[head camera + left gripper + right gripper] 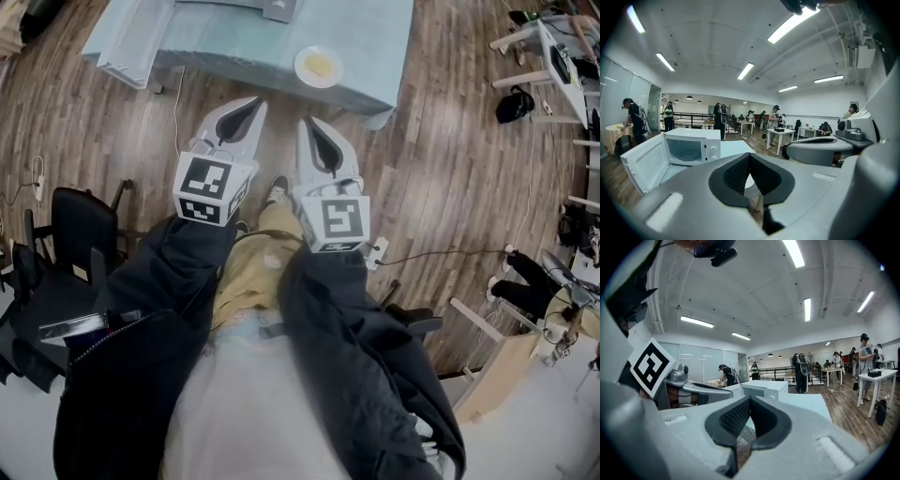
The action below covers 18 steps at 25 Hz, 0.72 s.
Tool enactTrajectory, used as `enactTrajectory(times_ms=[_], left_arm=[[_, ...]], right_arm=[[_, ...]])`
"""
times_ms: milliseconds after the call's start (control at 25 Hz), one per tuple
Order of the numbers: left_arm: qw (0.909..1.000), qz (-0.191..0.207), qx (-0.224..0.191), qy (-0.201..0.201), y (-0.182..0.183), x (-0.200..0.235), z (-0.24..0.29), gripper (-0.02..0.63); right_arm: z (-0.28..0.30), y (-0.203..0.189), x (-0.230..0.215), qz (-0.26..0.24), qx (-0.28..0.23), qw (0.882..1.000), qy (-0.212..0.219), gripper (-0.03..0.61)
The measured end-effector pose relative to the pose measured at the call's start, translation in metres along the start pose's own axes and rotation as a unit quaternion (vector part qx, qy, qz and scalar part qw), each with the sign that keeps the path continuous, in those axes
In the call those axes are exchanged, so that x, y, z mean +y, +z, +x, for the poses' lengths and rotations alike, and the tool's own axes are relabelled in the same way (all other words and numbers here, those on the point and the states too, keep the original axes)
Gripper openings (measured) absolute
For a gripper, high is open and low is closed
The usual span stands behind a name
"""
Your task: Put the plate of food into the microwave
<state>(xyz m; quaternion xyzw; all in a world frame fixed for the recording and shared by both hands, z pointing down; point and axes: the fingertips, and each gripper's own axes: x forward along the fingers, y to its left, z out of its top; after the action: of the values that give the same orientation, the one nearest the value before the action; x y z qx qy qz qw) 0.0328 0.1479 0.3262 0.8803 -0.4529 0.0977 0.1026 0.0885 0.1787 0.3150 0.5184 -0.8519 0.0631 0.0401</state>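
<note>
A white plate point(319, 67) with yellow food sits near the front edge of a table under a pale blue cloth point(375, 56). On that table stands a white microwave point(692, 147) with its door point(643, 166) swung wide open and its cavity bare. Both grippers hang side by side over the floor, short of the table. My left gripper point(251, 105) is shut and holds nothing. My right gripper point(307, 126) is shut and empty too, with the plate just beyond its tip. The left gripper view shows the right gripper's body point(820, 149) beside it.
Black chairs point(75, 234) stand at the left. A wooden frame point(497, 366) and white desks point(553, 56) are on the right. A cable and power strip point(380, 251) lie on the wood floor. Several people stand at desks far behind the microwave point(773, 119).
</note>
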Motion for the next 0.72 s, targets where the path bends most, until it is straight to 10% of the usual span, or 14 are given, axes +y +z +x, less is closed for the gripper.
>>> enactTrajectory(times_ms=[720], left_arm=[[0.9977, -0.005, 0.044, -0.052, -0.013, -0.056, 0.101, 0.0]], right_arm=[[0.005, -0.045, -0.091, 0.009, 0.079, 0.997, -0.009, -0.005]])
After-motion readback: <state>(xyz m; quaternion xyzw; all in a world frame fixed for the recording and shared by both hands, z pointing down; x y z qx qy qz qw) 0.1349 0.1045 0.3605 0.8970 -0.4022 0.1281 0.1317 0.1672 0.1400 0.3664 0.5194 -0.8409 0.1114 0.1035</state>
